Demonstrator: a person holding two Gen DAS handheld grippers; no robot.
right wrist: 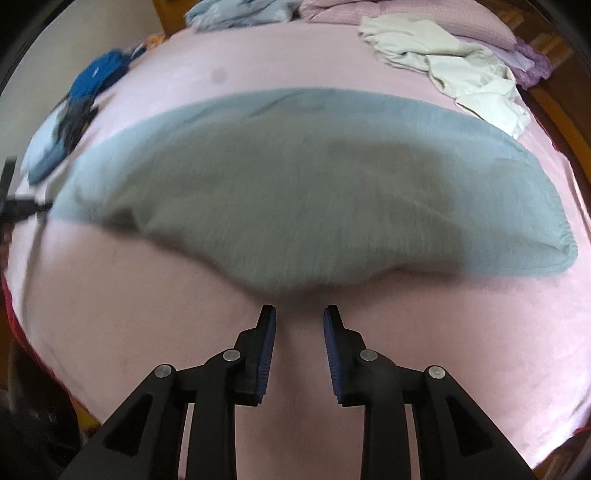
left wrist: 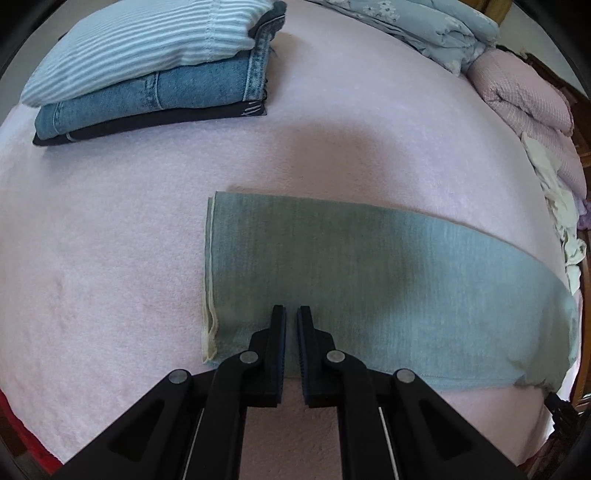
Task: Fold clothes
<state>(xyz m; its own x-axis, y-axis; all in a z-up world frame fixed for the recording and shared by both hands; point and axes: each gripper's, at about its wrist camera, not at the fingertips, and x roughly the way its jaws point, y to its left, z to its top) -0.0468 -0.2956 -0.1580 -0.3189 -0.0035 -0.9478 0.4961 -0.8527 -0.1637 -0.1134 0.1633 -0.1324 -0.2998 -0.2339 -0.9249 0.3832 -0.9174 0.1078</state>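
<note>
A grey-green garment (left wrist: 369,277) lies folded into a long flat band on the pink bed sheet (left wrist: 110,240). Its hemmed short end is at the left in the left wrist view. My left gripper (left wrist: 291,312) hangs over the band's near edge, close to that end, its jaws shut to a thin slit with no fabric visibly pinched. In the blurred right wrist view the garment (right wrist: 295,184) spreads across the middle. My right gripper (right wrist: 300,312) is open just short of its sagging near edge, with only the sheet between the fingers.
A stack of folded clothes (left wrist: 147,74), striped top over jeans, sits at the far left. A blue floral quilt (left wrist: 424,26) and a pink quilt (left wrist: 524,99) lie at the head. Loose white clothes (right wrist: 461,70) lie at the far right, blue clothes (right wrist: 92,81) at the far left.
</note>
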